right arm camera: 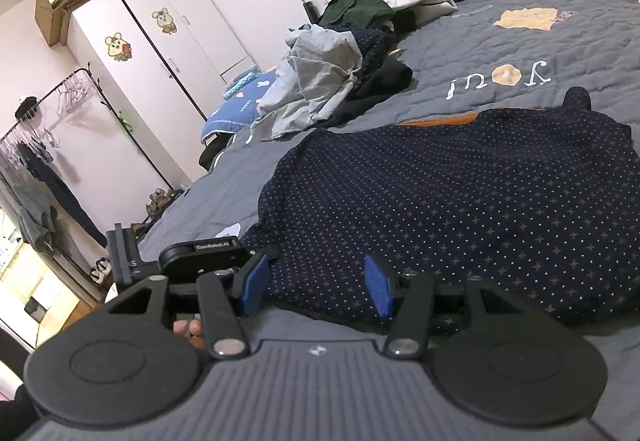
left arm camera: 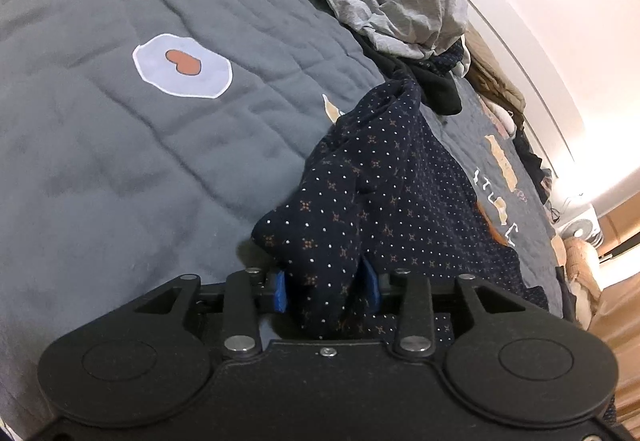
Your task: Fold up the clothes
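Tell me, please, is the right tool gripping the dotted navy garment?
No, the right tool stands open over the near edge of the dotted navy garment, with its blue pads apart and pinching no fabric.

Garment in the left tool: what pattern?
Garment: dark navy with small white dots and tiny orange-brown crosses. Clearest in the left wrist view.
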Demonstrator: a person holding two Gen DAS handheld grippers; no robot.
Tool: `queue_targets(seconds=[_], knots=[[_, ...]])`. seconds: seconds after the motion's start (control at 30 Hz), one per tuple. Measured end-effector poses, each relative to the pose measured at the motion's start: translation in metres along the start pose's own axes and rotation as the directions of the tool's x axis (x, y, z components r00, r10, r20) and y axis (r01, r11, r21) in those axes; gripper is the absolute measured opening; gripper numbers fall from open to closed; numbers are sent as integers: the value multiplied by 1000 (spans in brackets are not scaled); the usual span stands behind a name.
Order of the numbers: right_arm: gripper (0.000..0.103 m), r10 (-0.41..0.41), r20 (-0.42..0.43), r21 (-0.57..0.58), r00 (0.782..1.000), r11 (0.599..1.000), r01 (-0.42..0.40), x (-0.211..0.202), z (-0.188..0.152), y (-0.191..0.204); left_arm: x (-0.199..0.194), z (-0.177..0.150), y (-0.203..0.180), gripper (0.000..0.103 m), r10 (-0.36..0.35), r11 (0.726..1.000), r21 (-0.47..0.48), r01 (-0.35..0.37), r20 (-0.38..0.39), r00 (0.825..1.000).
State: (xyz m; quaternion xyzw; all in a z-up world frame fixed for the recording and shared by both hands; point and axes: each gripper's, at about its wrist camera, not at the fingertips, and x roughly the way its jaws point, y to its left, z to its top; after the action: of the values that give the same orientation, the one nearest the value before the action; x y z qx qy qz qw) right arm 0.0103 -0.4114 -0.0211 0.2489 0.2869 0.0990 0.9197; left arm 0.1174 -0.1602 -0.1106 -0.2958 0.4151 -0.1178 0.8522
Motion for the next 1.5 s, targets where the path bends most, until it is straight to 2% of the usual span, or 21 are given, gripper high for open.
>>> queue_targets(seconds=[0.27, 0.37, 0.53, 0.6, 0.63, 0.7, 0.77, 0.87, 1.0, 1.07, 1.17, 1.23, 1.27, 1.43, 1.5], knots=[[53, 15, 6, -11, 1000, 1000, -15, -2, -1, 5, 0, -1, -5, 36, 17, 998, 54, -18, 19, 1000], [53, 10, 12, -7, 1000, 1000, -10, -3, 0, 4, -2, -2, -11, 29, 16, 995, 97, -19, 34, 999], [53, -5, 30, 9, 1000, 1000, 5, -6, 2, 0, -12, -4, -31, 25, -38, 979, 204, 20, 87, 995], [53, -14, 46, 29, 999, 999, 13, -9, 4, -5, -16, -7, -44, 24, -86, 963, 265, 56, 103, 991], [53, -19, 55, 41, 998, 999, 17, -11, 5, -8, -19, -11, -53, 24, -109, 946, 319, 66, 118, 987], [53, -30, 71, 65, 997, 998, 25, -15, 8, -14, -25, -23, -75, 23, -157, 890, 449, 78, 141, 977], [53, -40, 90, 85, 995, 996, 32, -19, 11, -20, -29, -39, -99, 22, -206, 806, 587, 82, 148, 967], [53, -50, 115, 106, 992, 994, 37, -27, 14, -28, -26, -65, -124, 21, -251, 696, 709, 112, 94, 964], [53, -74, 135, 135, 988, 989, 55, -35, 18, -41, -10, -106, -145, 21, -229, 535, 834, 136, -12, 973], [53, -90, 137, 153, 986, 986, 69, -37, 19, -49, 2, -125, -151, 21, -193, 457, 876, 154, -71, 979], [53, -117, 113, 168, 987, 981, 97, -34, 18, -59, 14, -148, -151, 24, -156, 383, 913, 141, -87, 984], [53, -138, 88, 170, 987, 978, 121, -30, 16, -65, 15, -152, -151, 35, -159, 371, 919, 133, -78, 984], [53, -145, 73, 166, 987, 977, 131, -28, 15, -67, 14, -149, -151, 40, -163, 383, 912, 144, -87, 983], [53, -145, 27, 160, 989, 977, 139, -22, 8, -72, -1, -133, -151, 49, -176, 458, 865, 207, -140, 974], [53, -142, 16, 166, 990, 977, 137, -20, 6, -74, -11, -126, -149, 63, -175, 470, 859, 204, -136, 975]])
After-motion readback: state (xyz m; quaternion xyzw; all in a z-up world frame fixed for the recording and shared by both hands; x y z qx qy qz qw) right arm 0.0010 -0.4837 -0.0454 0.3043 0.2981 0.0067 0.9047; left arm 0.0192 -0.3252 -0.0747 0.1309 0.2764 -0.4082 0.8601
